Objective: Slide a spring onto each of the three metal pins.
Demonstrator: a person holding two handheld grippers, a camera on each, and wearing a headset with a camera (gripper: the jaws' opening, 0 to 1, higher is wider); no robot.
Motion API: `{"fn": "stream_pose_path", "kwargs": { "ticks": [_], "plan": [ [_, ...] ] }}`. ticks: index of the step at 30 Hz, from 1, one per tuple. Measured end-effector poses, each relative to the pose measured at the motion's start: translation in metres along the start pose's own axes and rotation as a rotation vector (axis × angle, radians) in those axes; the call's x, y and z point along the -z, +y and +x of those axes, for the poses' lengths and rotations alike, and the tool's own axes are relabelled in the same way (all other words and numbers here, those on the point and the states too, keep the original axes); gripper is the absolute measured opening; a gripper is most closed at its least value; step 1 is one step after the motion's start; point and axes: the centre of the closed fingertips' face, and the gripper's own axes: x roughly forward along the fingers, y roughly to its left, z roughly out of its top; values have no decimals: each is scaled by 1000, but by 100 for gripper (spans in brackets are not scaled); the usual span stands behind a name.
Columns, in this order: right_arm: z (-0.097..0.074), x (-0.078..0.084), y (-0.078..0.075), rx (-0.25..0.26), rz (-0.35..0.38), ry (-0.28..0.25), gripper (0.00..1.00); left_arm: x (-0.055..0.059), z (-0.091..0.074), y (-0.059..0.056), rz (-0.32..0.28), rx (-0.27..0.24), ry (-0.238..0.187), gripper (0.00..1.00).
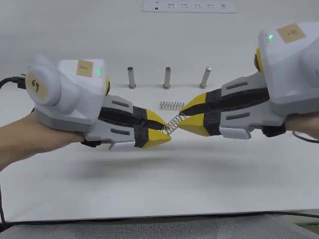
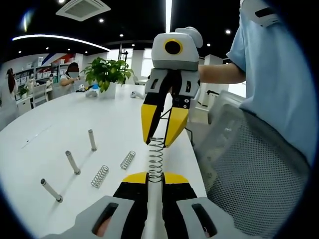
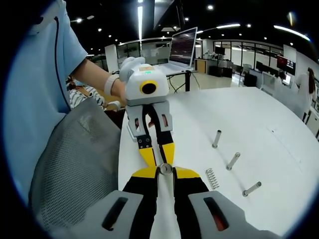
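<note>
A short metal spring (image 1: pixel 174 123) hangs in the air between my two grippers, one end in each. My left gripper (image 1: pixel 164 133) is shut on its near end, and my right gripper (image 1: pixel 183 119) is shut on the far end. In the left gripper view the spring (image 2: pixel 155 157) runs from my own jaws up to the right gripper's yellow tips. Three upright metal pins (image 1: pixel 131 78) (image 1: pixel 167 78) (image 1: pixel 205 77) stand bare in a row behind. In the right gripper view the spring (image 3: pixel 165 170) shows end-on between my jaws.
A loose spring (image 1: pixel 172 105) lies on the white table (image 1: pixel 159 174) in front of the middle pin. The left gripper view shows two loose springs (image 2: pixel 128 159) (image 2: pixel 99 176) beside the pins. A power strip (image 1: pixel 189 6) sits at the far edge.
</note>
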Motion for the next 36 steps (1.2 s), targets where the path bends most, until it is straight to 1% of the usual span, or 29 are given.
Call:
{"fn": "stream_pose_path", "kwargs": {
  "ticks": [10, 14, 15, 18, 19, 20, 22, 24, 25, 28, 29, 36],
  "plan": [
    [0, 1, 5, -4, -15, 14, 9, 1, 0, -2, 8, 3, 10, 2],
    [-1, -2, 8, -5, -20, 19, 17, 3, 0, -3, 10, 7, 21, 1],
    [-2, -1, 8, -4, -38, 30, 17, 3, 0, -3, 10, 8, 23, 1],
    [-2, 0, 10, -10, -58, 52, 18, 5, 0, -4, 15, 12, 36, 2],
    [-2, 1, 10, -15, -59, 59, 19, 7, 0, -4, 24, 12, 46, 2],
    [-2, 3, 11, -23, -71, 74, 19, 10, 0, -5, 38, 14, 64, 2],
    [-1, 7, 14, -40, -74, 97, 19, 10, 1, -7, 40, 22, 68, 2],
    [0, 14, 14, -54, -92, 126, 19, 13, 2, -8, 67, 28, 92, 2],
    [1, 16, 15, -61, -97, 139, 19, 13, 3, -9, 68, 30, 94, 2],
    [3, 16, 20, -78, -110, 153, 19, 13, 5, -11, 84, 39, 101, 2],
    [3, 17, 18, -80, -120, 159, 19, 14, 6, -11, 97, 44, 114, 2],
    [6, 20, 17, -100, -147, 194, 17, 14, 8, -12, 119, 56, 133, 2]
  ]
}}
